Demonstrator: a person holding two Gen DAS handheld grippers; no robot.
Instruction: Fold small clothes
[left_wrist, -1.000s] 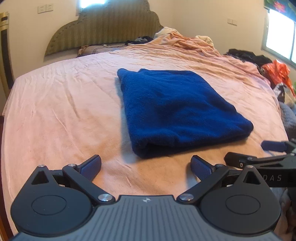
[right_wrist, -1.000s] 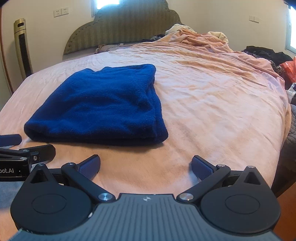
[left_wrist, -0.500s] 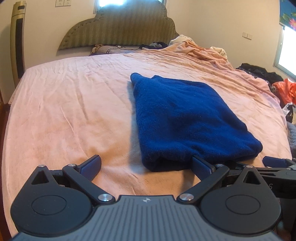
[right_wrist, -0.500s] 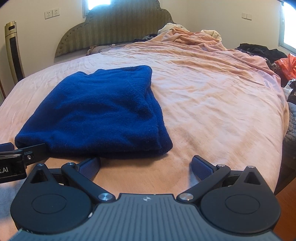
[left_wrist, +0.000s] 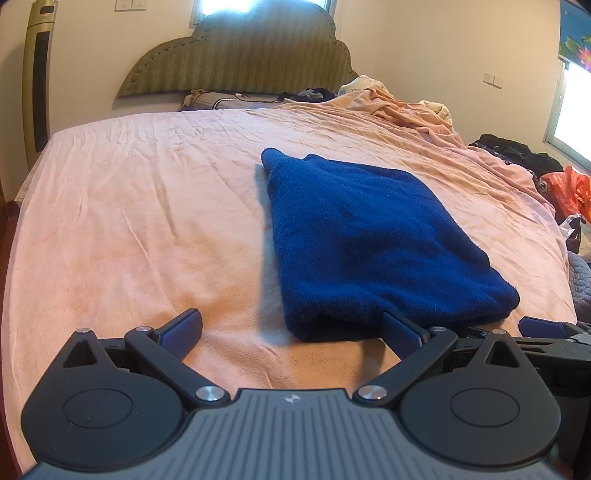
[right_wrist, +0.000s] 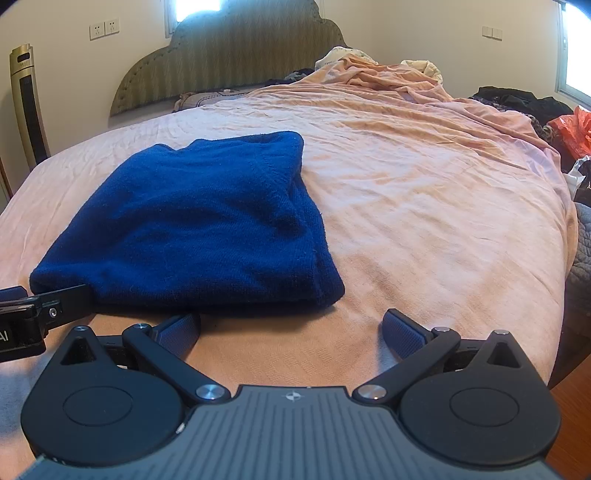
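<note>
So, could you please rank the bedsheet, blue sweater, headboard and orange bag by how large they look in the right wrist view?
1. Bedsheet, the largest by far.
2. Blue sweater.
3. Headboard; it stands farther back, so its true size is unsure.
4. Orange bag, cut off by the frame edge.

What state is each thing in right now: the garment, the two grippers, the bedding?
Blue sweater: folded, lying flat on the bed, not gripped.
Left gripper: open, fingers at the sweater's near edge.
Right gripper: open, fingers at the near edge, holding nothing.
Pink sheet: spread out, wrinkled.
Peach blanket: bunched near the headboard.
</note>
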